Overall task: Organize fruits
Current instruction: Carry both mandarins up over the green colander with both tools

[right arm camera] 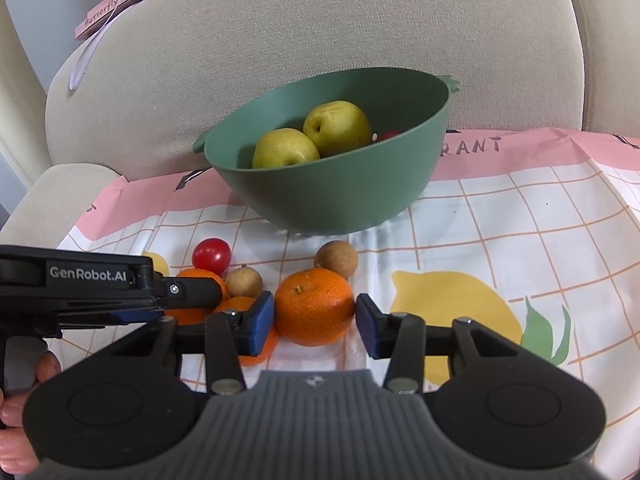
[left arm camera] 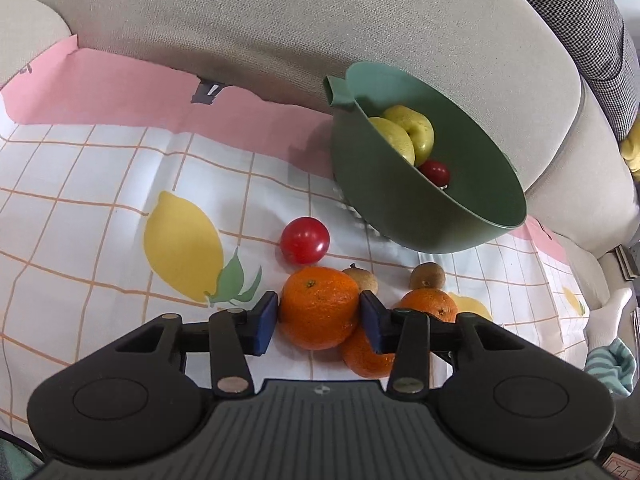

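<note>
Both grippers, left gripper [left arm camera: 319, 322] and right gripper [right arm camera: 315, 322], we hold clamped on one orange [left arm camera: 319, 307] each, ready to lift. Behind them the green bowl [right arm camera: 336, 196] already keeps two pears [right arm camera: 337, 127]; a tomato [left arm camera: 305, 240] waits before the bowl.

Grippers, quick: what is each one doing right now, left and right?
Left gripper: closed on an orange, pads against both sides.
Right gripper: closed on another orange, pads touching both sides.
</note>
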Demonstrator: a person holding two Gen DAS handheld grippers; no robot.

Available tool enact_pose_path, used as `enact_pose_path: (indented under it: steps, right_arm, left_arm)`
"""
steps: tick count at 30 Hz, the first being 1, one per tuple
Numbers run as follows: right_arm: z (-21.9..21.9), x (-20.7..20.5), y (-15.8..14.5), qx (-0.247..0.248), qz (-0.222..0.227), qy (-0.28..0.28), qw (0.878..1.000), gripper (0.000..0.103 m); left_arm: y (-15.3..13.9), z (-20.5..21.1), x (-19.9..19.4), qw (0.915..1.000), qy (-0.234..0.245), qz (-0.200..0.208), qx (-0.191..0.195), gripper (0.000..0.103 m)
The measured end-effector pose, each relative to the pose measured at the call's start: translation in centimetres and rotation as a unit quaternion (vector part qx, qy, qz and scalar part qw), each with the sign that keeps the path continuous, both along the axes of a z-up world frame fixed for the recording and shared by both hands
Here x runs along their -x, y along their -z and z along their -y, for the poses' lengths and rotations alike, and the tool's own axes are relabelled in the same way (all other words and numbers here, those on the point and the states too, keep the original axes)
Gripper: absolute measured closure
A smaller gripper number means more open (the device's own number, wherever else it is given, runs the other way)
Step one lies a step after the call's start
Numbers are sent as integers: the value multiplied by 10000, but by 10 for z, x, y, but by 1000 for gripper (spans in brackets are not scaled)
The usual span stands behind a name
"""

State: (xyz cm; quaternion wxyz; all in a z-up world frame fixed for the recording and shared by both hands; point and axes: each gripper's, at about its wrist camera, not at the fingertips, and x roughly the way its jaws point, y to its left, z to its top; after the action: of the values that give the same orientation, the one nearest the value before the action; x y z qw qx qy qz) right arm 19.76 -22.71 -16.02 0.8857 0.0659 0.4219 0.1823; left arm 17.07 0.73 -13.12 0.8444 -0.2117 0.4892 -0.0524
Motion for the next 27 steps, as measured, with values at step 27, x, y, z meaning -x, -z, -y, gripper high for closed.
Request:
enact_pose_path:
  steps: [27]
  right_arm:
    - [9, 26, -4, 372, 84, -198, 9991, 59]
  left_arm:
    - [-2, 8, 25, 9952, 415, -104, -880, 49]
